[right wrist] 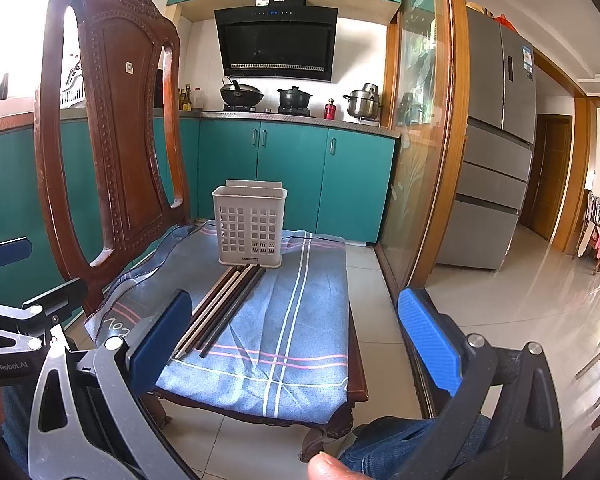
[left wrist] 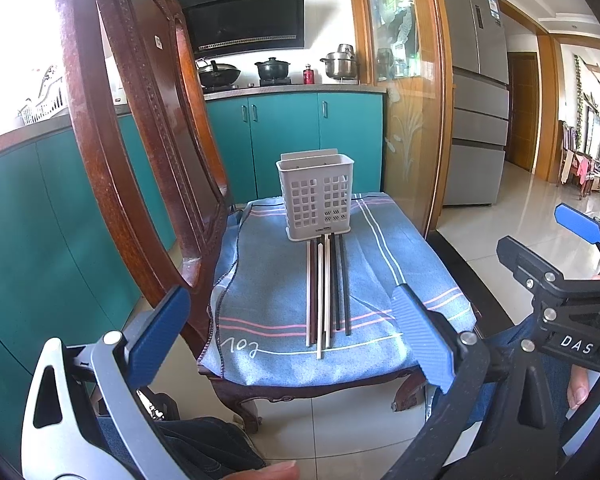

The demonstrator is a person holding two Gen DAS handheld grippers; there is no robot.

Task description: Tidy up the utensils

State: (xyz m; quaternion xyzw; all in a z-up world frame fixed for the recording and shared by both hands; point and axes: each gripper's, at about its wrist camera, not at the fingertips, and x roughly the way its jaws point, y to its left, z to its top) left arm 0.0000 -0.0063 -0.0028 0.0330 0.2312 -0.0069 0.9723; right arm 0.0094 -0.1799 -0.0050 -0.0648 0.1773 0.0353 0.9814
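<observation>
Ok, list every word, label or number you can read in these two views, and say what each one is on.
"DAS": white letters on the black body of the right gripper, seen from the left wrist view.
"GenRobot.AI": on the left gripper, at the right wrist view's left edge.
"LONG...": dark label at the utensil holder base; the rest is too small to read.
Embroidered script on the blue cloth: not legible.
Fridge sticker and range hood display: too blurred.
</observation>
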